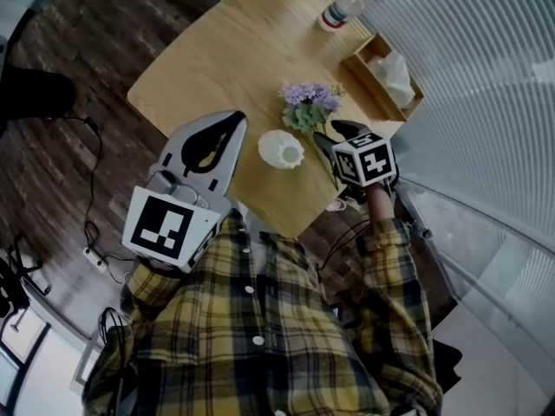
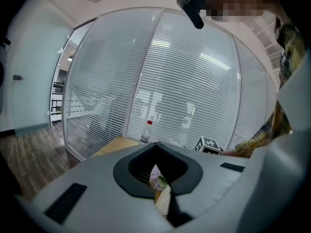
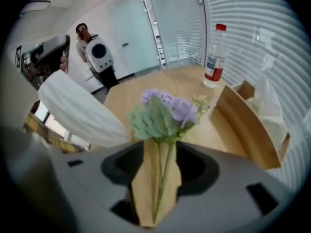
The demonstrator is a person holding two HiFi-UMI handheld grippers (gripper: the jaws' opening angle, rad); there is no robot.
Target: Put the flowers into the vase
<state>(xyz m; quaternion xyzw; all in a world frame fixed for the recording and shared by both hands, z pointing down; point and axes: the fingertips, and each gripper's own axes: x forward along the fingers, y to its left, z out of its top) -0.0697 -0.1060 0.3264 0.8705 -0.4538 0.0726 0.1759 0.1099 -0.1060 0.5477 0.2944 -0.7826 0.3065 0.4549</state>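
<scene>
As you look down in the head view, the vase point(image 1: 281, 149) stands on the worktop point(image 1: 217, 59) between your grippers. The flowers point(image 1: 310, 104) are just beside it, at the tip of your right gripper point(image 1: 336, 135), and your left gripper point(image 1: 234, 121) is near the vase. Your left gripper view shows its fingers point(image 2: 97, 188) closed together on nothing. Your right gripper view shows its fingers point(image 3: 233, 178) spread wide, with the flowers' stems between them and a gap on each side.

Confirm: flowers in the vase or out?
Out. The flowers lie on the table beside the vase, not in its mouth; their stem runs between the parted jaws of the right hand-held gripper.
</scene>
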